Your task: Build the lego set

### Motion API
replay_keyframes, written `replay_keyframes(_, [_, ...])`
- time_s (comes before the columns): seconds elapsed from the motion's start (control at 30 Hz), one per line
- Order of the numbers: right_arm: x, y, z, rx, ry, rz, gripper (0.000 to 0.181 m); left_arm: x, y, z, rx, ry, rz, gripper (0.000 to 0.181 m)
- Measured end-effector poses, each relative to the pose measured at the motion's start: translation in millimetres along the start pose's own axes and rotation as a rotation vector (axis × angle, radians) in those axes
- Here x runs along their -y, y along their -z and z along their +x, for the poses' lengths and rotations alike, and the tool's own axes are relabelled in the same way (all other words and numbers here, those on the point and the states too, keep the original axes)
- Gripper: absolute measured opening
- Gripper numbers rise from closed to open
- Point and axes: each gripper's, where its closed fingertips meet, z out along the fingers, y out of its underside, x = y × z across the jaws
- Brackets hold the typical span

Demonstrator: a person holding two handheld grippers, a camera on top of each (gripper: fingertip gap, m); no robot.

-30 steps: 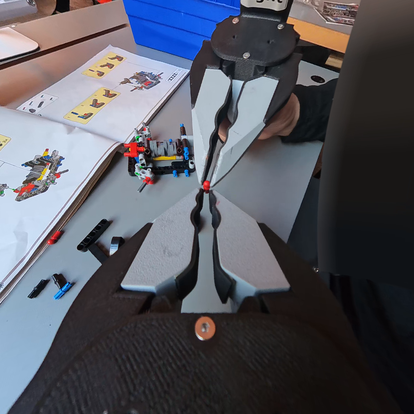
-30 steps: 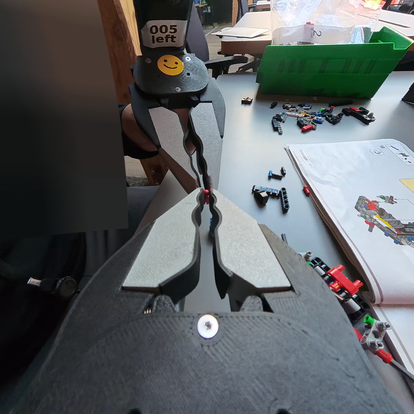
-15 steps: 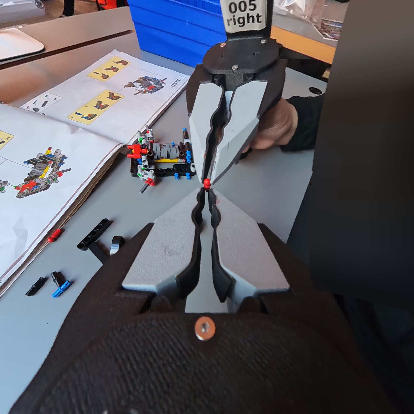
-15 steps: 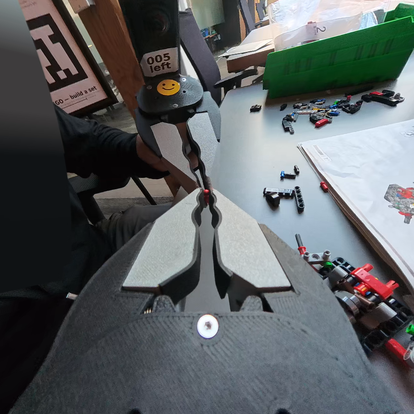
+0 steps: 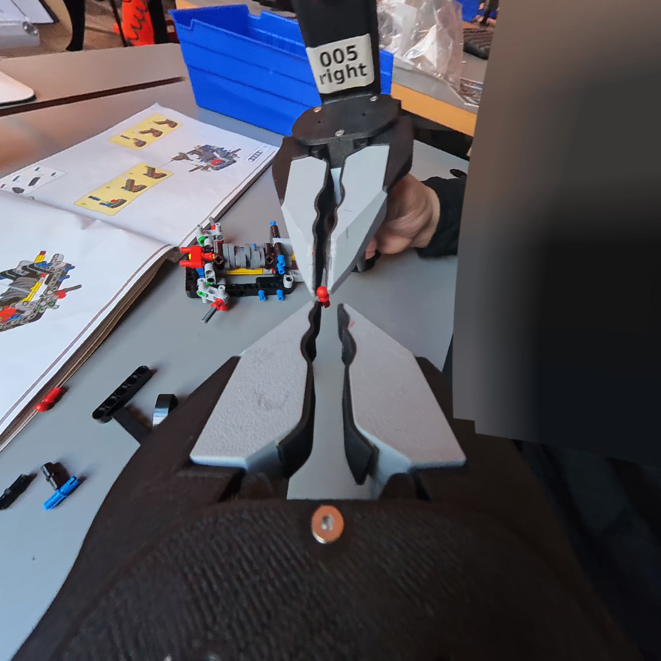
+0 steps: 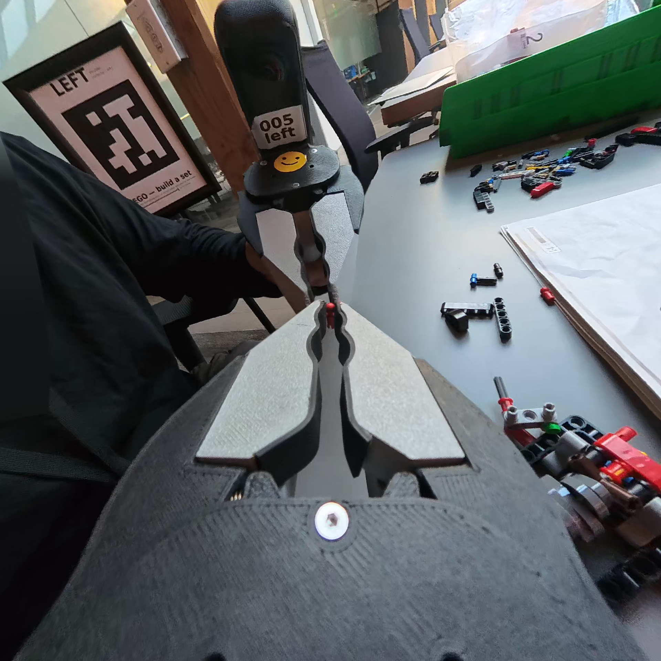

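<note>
A small red pin (image 5: 323, 295) is held in the air between the two grippers, which meet tip to tip. My right gripper (image 6: 329, 309) is shut on the red pin (image 6: 329, 316); it enters the left wrist view (image 5: 322, 284) from above. My left gripper (image 5: 327, 309) is slightly open just under the pin, with a gap between its tips; it also shows in the right wrist view (image 6: 322, 291). The part-built model (image 5: 243, 264) sits on the grey table beside the open instruction booklet (image 5: 89, 232), and also shows in the right wrist view (image 6: 590, 458).
A black beam (image 5: 123, 393), a red pin (image 5: 48, 398) and a blue pin (image 5: 60, 491) lie loose by the booklet. A blue bin (image 5: 250, 68) stands behind. A green bin (image 6: 554, 89) and a pile of loose parts (image 6: 536, 171) sit at the far end. The tips of both grippers are at nearly the same place.
My left gripper's tips have parted and let go of the red pin, which stays in my right gripper. Both grippers have tilted a little.
</note>
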Motion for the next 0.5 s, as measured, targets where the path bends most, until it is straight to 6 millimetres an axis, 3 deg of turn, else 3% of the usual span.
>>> replay_keyframes(0.17, [2, 0, -8, 0.055, 0.008, 0.007, 0.001, 3, 2, 7, -0.067, 0.013, 0.026, 0.002])
replay_keyframes(0.5, [13, 2, -37, 0.249, 0.055, 0.095, 0.001, 17, 15, 33, -0.372, 0.120, 0.164, 0.003])
